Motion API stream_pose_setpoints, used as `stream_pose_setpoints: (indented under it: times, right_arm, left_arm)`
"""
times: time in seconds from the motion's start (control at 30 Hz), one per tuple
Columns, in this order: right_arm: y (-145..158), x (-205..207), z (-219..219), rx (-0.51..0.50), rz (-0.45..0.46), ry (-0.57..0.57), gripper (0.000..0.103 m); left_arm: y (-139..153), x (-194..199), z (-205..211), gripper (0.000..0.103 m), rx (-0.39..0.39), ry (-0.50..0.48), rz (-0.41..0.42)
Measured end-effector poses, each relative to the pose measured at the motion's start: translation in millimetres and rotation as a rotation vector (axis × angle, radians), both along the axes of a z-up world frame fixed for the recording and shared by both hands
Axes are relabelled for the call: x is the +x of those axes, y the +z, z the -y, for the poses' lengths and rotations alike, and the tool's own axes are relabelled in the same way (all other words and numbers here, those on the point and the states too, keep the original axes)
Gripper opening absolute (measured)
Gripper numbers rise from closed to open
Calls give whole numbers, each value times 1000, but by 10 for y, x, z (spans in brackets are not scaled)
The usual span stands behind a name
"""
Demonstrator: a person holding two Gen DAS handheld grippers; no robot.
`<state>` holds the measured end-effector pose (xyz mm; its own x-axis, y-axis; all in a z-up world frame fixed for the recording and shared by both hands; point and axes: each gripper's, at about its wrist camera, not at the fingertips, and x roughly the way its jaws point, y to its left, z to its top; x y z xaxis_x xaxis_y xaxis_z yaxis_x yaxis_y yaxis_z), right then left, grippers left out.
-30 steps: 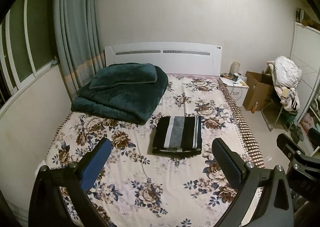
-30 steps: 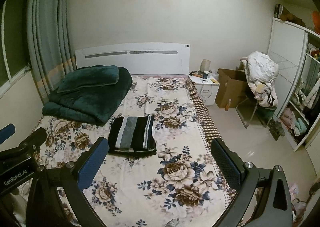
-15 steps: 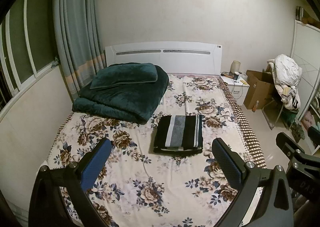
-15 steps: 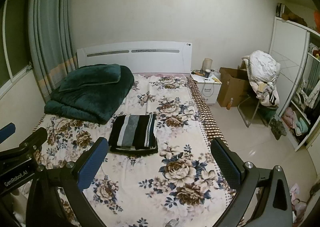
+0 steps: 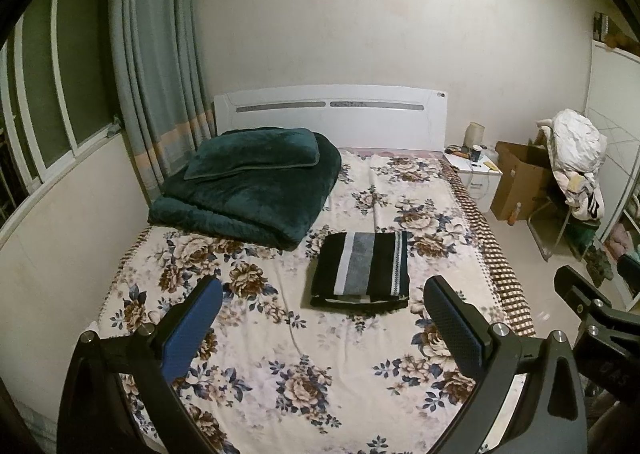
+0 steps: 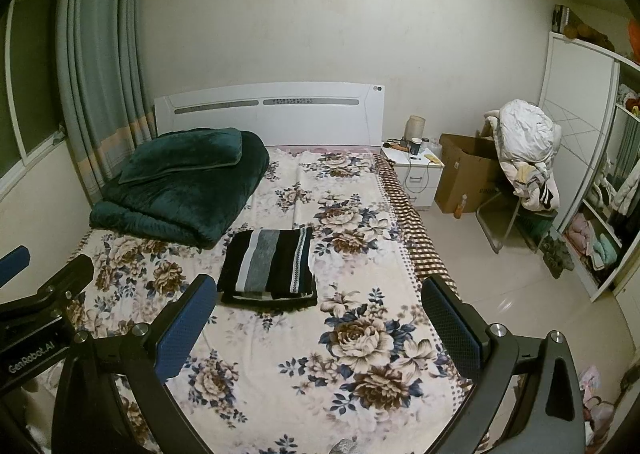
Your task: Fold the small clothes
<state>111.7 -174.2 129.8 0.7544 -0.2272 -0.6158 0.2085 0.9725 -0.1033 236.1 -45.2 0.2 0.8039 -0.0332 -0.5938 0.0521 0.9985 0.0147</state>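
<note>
Apparently done: garment lies folded ahead of both tongs, left and right, spread, empty. Next (a guess): fetch another.

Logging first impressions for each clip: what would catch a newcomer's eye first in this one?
The black, grey and white striped garment, folded into a neat rectangle, lies mid-bed on the floral sheet. Behind it to the left, a dark green quilt is stacked near the white headboard. The left gripper and right gripper are both open and empty, back from the garment.
</note>
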Motion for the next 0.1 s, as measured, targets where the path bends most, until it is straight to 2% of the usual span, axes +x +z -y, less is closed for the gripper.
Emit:
stream_pose_setpoints:
  times: [0.1]
  right_arm:
    - [0,-6,2,-1,0,-1,103]
  left_arm:
    - [18,-22,-34,103,-1,-1,0]
